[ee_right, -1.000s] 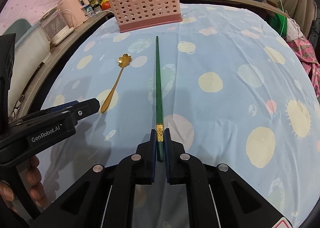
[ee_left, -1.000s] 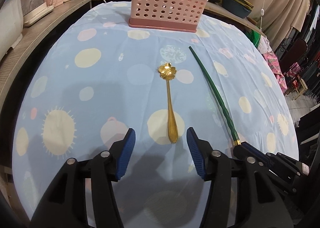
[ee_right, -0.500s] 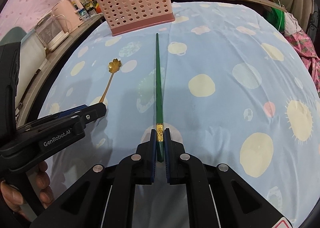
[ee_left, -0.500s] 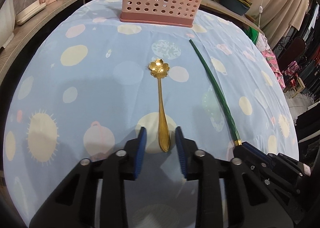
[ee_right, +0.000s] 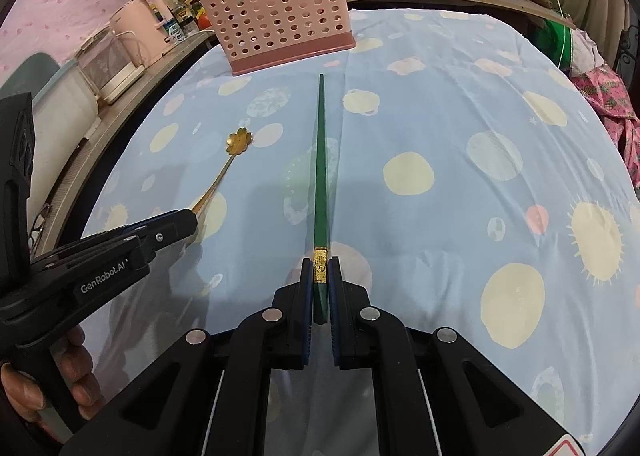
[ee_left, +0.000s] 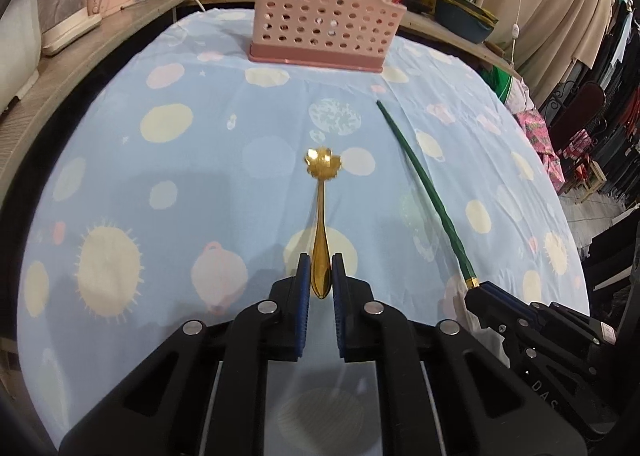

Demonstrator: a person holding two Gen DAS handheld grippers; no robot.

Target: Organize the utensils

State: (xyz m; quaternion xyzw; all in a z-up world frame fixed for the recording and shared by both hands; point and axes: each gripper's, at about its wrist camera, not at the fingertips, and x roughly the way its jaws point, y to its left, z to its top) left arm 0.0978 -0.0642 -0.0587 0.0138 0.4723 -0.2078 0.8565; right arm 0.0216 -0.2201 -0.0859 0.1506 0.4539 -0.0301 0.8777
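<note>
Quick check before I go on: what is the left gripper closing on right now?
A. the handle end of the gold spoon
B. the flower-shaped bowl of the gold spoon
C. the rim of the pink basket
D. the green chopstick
A: in the left wrist view the left gripper has just been closing, with the gold spoon's handle end between its blue pads; the right gripper holds the green chopstick.

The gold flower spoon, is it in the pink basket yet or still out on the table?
Still out. The gold spoon lies flat on the spotted cloth, short of the pink basket. The left gripper has just closed on its handle end.
</note>
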